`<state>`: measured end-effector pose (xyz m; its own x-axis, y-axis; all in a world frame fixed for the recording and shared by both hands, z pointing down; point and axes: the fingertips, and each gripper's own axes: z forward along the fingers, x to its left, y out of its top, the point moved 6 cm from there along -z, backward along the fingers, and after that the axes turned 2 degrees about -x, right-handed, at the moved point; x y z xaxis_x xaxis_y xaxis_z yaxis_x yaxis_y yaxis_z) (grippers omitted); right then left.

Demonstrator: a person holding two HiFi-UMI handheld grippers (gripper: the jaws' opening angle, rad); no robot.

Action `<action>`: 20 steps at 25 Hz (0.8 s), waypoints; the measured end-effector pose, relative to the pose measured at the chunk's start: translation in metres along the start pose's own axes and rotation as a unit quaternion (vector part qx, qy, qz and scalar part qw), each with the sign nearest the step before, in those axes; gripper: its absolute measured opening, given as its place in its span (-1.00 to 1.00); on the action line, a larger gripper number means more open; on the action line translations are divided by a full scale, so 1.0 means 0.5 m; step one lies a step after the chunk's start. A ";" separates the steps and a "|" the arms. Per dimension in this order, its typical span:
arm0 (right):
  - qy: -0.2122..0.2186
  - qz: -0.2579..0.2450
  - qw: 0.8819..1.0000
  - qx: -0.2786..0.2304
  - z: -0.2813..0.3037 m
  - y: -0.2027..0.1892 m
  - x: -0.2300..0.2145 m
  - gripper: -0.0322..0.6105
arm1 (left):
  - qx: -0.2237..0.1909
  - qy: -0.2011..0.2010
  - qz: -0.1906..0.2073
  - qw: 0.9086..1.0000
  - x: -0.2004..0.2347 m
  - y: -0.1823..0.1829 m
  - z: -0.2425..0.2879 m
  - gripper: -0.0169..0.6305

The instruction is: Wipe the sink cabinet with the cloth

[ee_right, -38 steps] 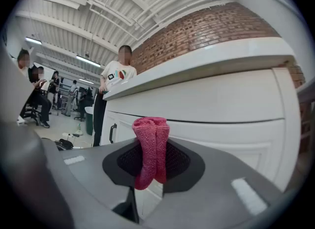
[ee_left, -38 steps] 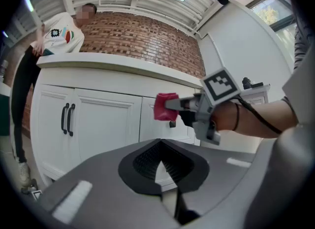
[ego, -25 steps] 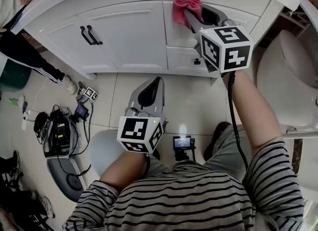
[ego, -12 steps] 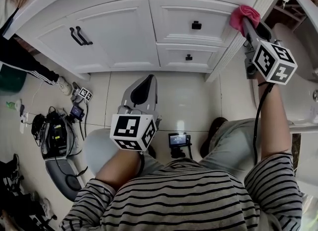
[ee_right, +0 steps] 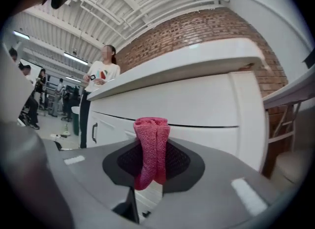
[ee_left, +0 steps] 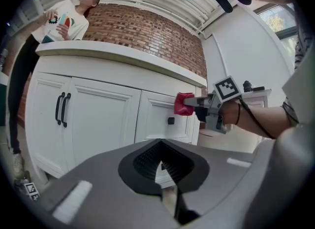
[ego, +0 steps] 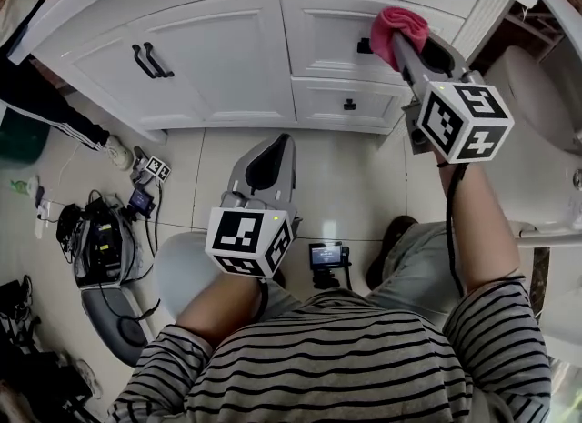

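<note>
Tightly bunched pink knit cloth (ee_right: pixel 152 134) stands in right gripper (ee_right: pixel 152 163).

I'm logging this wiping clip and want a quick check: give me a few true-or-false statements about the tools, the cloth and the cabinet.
1. The right tool is clamped on a pink knitted cloth. True.
2. The left tool holds a second cloth. False: its jaws are together, with nothing between them.
3. The cloth is up by the white cabinet's top drawer, near its small black knob. True.
4. The cabinet's two doors stand open. False: both doors, with long black handles, are closed.
</note>
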<state>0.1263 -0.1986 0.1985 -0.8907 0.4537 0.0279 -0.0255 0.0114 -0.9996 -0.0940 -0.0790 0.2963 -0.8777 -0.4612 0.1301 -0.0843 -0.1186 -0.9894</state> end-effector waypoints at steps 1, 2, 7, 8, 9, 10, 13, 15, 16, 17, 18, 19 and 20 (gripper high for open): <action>0.020 -0.003 1.000 0.003 0.032 -0.008 0.035 -0.61 | 0.000 0.001 0.000 1.000 0.002 -0.001 -0.001 -0.95; 0.038 -0.008 0.999 0.008 0.065 -0.017 0.068 -0.61 | 0.001 0.004 0.000 1.000 0.005 -0.002 -0.002 -0.95; 0.079 -0.058 0.995 0.032 0.179 -0.056 0.171 -0.61 | 0.004 0.019 0.000 1.000 0.028 -0.009 -0.007 -0.95; 0.080 -0.064 0.994 0.033 0.184 -0.058 0.174 -0.61 | 0.004 0.021 -0.001 1.000 0.032 -0.008 -0.007 -0.95; 0.079 -0.066 0.994 0.034 0.183 -0.058 0.172 -0.61 | 0.003 0.021 -0.002 1.000 0.034 -0.007 -0.008 -0.95; 0.075 -0.068 0.994 0.035 0.177 -0.059 0.163 -0.61 | 0.003 0.020 -0.003 1.000 0.036 -0.006 -0.008 -0.95; 0.051 -0.067 0.996 0.042 0.147 -0.065 0.112 -0.61 | 0.005 0.015 -0.001 1.000 0.033 -0.009 -0.005 -0.95; 0.040 -0.053 0.997 0.041 0.121 -0.066 0.076 -0.61 | 0.010 0.011 0.000 1.000 0.027 -0.014 -0.001 -0.95; 0.034 -0.047 0.998 0.038 0.108 -0.062 0.060 -0.61 | 0.012 0.009 0.002 1.000 0.024 -0.016 0.002 -0.95; 0.026 -0.044 0.998 0.035 0.095 -0.058 0.044 -0.62 | 0.015 0.008 0.004 1.000 0.021 -0.019 0.005 -0.95; 0.017 -0.042 0.998 0.032 0.083 -0.055 0.026 -0.62 | 0.017 0.008 0.007 1.000 0.019 -0.022 0.008 -0.95; 0.008 -0.039 0.999 0.031 0.071 -0.055 0.008 -0.62 | 0.020 0.008 0.009 1.000 0.016 -0.025 0.011 -0.95; 0.000 -0.035 0.999 0.031 0.058 -0.057 -0.012 -0.62 | 0.023 0.008 0.011 1.000 0.014 -0.028 0.014 -0.95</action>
<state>0.1192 -0.2277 0.2268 -0.8854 0.4545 0.0974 -0.1159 -0.0131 -0.9932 -0.0956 -0.0866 0.3114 -0.8865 -0.4504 0.1064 -0.0431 -0.1486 -0.9880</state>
